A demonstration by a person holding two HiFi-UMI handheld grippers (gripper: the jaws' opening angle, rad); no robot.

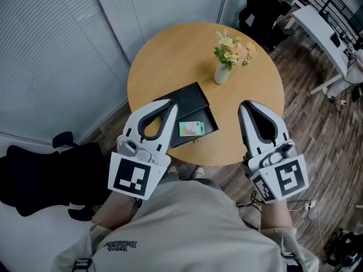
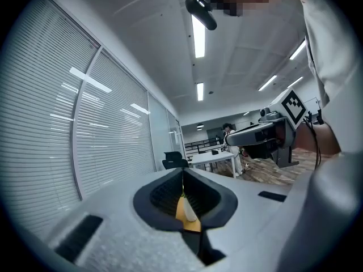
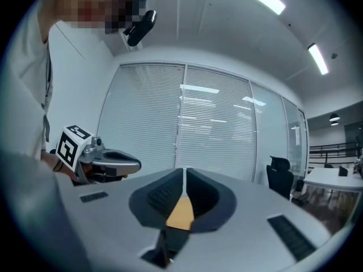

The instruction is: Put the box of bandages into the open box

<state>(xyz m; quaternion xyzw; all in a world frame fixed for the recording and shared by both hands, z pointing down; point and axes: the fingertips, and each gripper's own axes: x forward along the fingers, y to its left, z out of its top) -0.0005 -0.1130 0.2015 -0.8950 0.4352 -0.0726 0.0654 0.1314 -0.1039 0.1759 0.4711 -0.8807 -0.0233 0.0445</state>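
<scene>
In the head view a small green box of bandages (image 1: 191, 129) lies inside the tray of the open black box (image 1: 207, 115). The black box sits on the round wooden table (image 1: 170, 55) near its front edge. My left gripper (image 1: 172, 103) is held above the box's left side, jaws shut and empty. My right gripper (image 1: 244, 104) hovers to the right of the box, also shut with nothing in it. Both gripper views look out level across the room: the left gripper (image 2: 182, 177) and the right gripper (image 3: 184, 171) each show closed tips, and the bandage box is out of sight.
A white vase of flowers (image 1: 226, 61) stands on the table behind the black box. Black office chairs (image 1: 34, 180) sit at the left and at the back (image 1: 258, 10). White desks (image 1: 323, 33) and floor cables are at the right. Window blinds (image 1: 51, 50) run along the left.
</scene>
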